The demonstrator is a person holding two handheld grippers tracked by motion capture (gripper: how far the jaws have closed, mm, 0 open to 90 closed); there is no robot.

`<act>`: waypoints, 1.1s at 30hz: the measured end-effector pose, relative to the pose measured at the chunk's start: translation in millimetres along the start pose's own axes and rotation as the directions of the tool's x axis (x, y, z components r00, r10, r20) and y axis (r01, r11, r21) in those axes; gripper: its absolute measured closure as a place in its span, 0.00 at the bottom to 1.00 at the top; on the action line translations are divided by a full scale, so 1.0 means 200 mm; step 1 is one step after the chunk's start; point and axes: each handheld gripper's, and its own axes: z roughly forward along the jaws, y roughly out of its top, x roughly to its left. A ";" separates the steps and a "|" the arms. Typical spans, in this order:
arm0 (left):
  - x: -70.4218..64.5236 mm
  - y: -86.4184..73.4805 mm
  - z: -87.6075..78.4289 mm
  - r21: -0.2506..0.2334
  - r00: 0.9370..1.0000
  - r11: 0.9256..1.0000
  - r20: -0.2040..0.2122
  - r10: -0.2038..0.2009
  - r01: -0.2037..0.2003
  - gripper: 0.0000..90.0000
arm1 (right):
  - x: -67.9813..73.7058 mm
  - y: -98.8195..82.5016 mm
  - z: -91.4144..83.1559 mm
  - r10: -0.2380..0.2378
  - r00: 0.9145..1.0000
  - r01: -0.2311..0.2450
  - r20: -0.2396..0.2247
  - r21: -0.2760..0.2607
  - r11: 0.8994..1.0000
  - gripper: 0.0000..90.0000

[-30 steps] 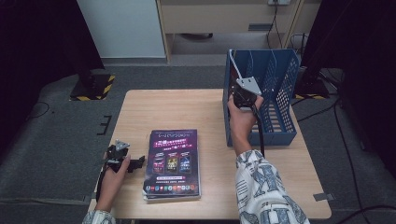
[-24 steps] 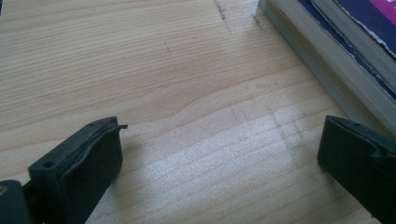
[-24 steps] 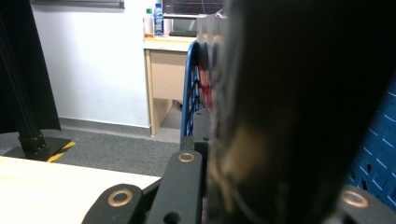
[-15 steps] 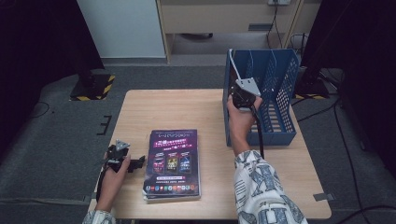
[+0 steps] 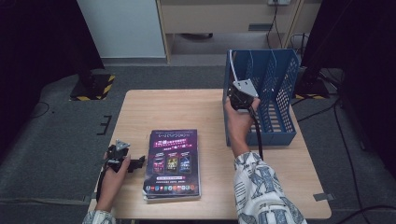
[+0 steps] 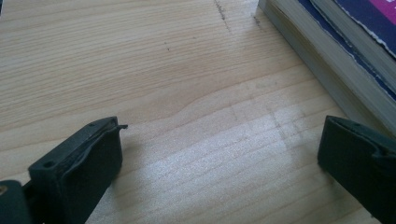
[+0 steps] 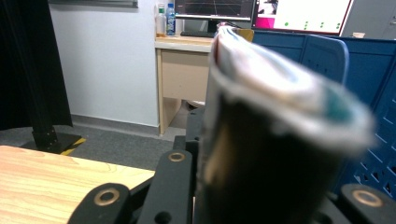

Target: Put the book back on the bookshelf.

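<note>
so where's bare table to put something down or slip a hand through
Free: the light wooden table behind the purple-covered stack of books, over to the blue perforated file rack; also the strip between books and the right forearm. Tight: the left gripper sits close to the books.

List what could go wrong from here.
The right gripper has just been opening its jaws with the book between them at the blue file rack: it may slip or topple before it is seated. The left gripper, jaws open, sits close to the book stack and might nudge it.
</note>
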 end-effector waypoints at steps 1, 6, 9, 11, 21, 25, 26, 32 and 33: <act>0.00 0.00 0.00 0.000 1.000 1.000 0.000 0.000 0.000 0.00 | 0.00 0.00 0.00 0.004 1.000 -0.004 -0.005 0.000 1.000 0.87; 0.00 0.00 0.00 0.000 1.000 1.000 0.000 0.000 0.000 0.00 | 0.01 0.00 0.00 0.011 1.000 -0.011 -0.013 -0.001 1.000 0.80; 0.00 0.00 0.00 0.000 1.000 1.000 0.000 0.000 0.000 0.00 | 0.01 0.00 -0.01 0.013 1.000 -0.013 -0.019 0.002 1.000 0.72; 0.00 0.00 0.00 0.000 1.000 1.000 0.000 0.000 0.000 0.00 | 0.00 0.00 -0.01 0.021 1.000 -0.021 -0.019 0.005 1.000 0.65; 0.00 0.00 0.00 0.000 1.000 1.000 0.000 0.000 0.000 0.00 | -0.04 0.01 -0.04 0.045 0.998 -0.043 -0.044 0.050 0.998 0.34; 0.00 0.00 0.00 0.000 1.000 1.000 0.000 0.000 0.000 0.00 | -0.05 0.00 -0.09 0.041 0.997 -0.039 -0.066 0.039 0.998 0.27; 0.00 0.00 0.00 0.000 1.000 1.000 0.000 0.000 0.000 0.00 | -0.06 0.00 -0.10 0.042 0.997 -0.039 -0.071 0.040 0.998 0.26; 0.00 0.00 0.00 -0.002 1.000 1.000 -0.001 -0.004 0.004 0.00 | -0.10 -0.04 -0.19 0.076 0.988 -0.068 -0.137 0.061 0.996 0.21; 0.00 0.00 0.00 -0.002 1.000 1.000 -0.001 -0.004 0.004 0.00 | -0.11 -0.05 -0.20 0.078 0.986 -0.068 -0.149 0.069 0.995 0.20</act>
